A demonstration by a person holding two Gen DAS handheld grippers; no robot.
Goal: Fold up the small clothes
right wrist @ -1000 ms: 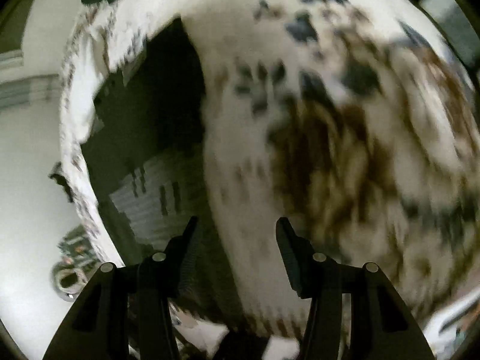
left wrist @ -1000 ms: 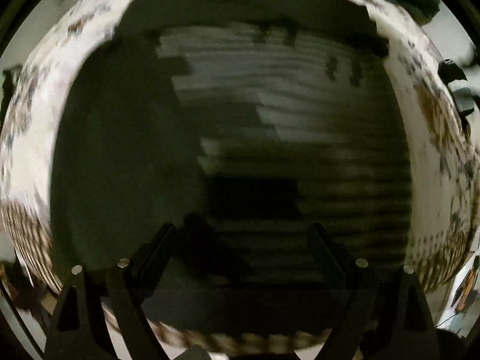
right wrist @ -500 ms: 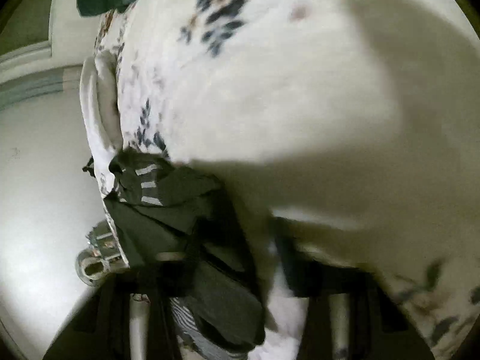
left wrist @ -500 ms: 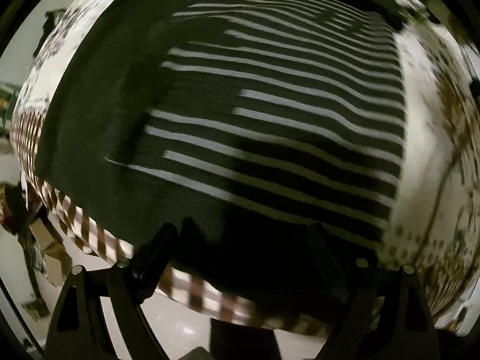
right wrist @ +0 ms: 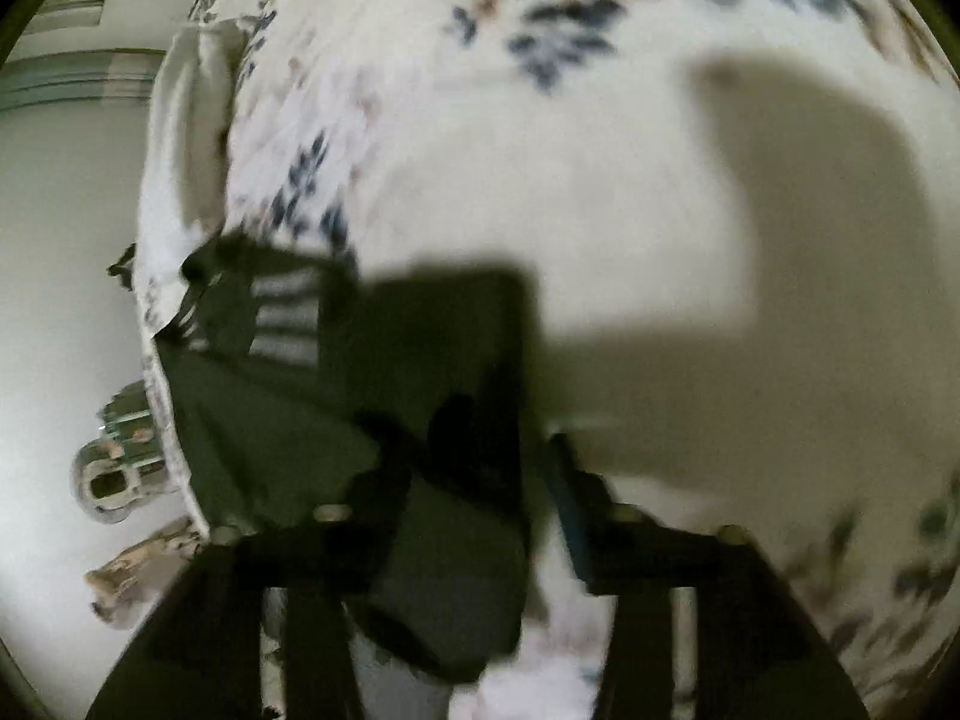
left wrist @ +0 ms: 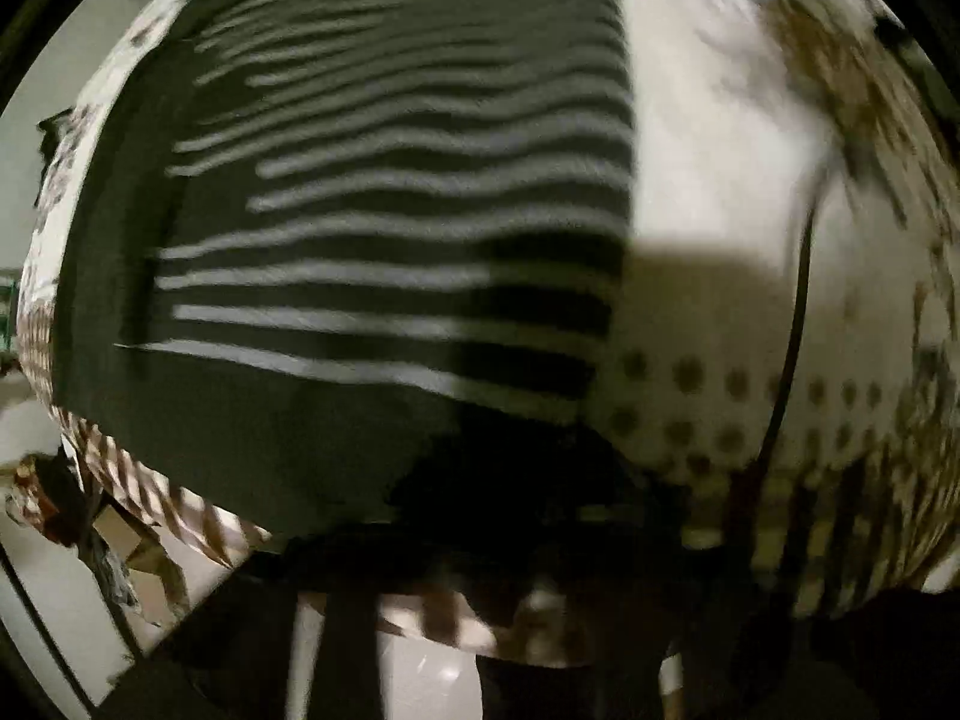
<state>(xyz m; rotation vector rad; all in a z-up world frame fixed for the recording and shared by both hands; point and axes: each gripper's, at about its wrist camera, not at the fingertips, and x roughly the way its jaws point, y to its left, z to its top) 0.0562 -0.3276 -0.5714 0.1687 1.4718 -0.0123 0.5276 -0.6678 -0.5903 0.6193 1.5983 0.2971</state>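
Nearest the lens in the left wrist view, the left gripper point(left wrist: 498, 546) is only a dark blur along the bottom edge; its fingers merge with the shadowed hem of the garment, so whether they are released or clenched on the cloth cannot be told. Just beyond them lies the dark striped garment point(left wrist: 384, 252), a black piece with pale horizontal bands, spread flat over a patterned bedspread point(left wrist: 720, 324). The near hem of the garment is plain dark, and the stripes run across the middle and far part. To the right of the garment the bedspread shows white ground with rows of brown dots, and brown checks along its near edge. A thin black cord point(left wrist: 795, 324) curves over the white cloth beside the garment. Past the lower left edge of the bed, some cardboard scraps point(left wrist: 135, 546) lie on a pale floor.

In the right wrist view, the right gripper point(right wrist: 474, 480) has its two fingers set apart, and a fold of the same dark striped garment point(right wrist: 420, 372) hangs between them, close against the left finger point(right wrist: 384, 480); the right finger point(right wrist: 576, 492) stands clear of the cloth, so the grip reads as released. The garment drapes off the left edge of the bedspread point(right wrist: 570, 180), here white with blue and brown floral print. Farther left, on the floor, sits a shiny metal object point(right wrist: 111, 474), too blurred to name.
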